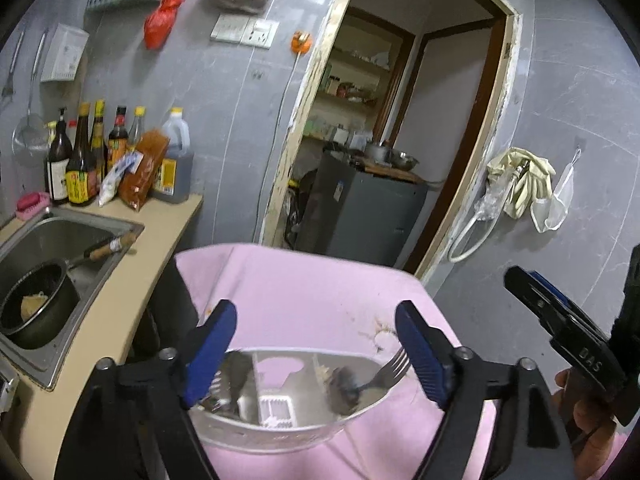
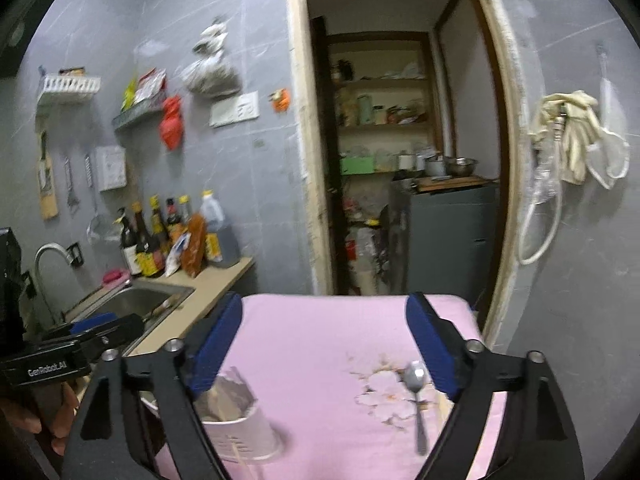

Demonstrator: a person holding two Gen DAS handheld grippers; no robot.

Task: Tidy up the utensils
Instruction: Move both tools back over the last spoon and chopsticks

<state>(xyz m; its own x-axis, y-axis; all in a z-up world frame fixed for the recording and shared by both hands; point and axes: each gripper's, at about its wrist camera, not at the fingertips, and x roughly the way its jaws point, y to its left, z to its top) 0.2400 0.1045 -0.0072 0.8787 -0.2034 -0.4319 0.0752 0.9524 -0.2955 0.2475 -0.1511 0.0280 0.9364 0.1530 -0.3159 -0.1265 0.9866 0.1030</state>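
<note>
A white utensil holder (image 1: 280, 434) with compartments stands on the pink cloth (image 1: 304, 288), right under my left gripper (image 1: 314, 312). A fork (image 1: 386, 374) and a spoon (image 1: 344, 390) lean in its right compartment, and more blurred utensils sit in the left one. The left gripper is open and holds nothing. In the right wrist view the holder (image 2: 240, 428) is at lower left with chopsticks in it. A loose spoon (image 2: 416, 388) lies on the cloth's flower print, below my open, empty right gripper (image 2: 326, 304). A finger of the right gripper (image 1: 532, 292) shows at the left wrist view's right edge.
Left of the pink table is a counter with a steel sink (image 1: 80, 236) holding a dark pan (image 1: 36, 308). Sauce bottles (image 1: 100, 152) stand at the counter's back. An open doorway (image 1: 380, 140) lies straight ahead, and gloves (image 1: 524, 184) hang on the right wall.
</note>
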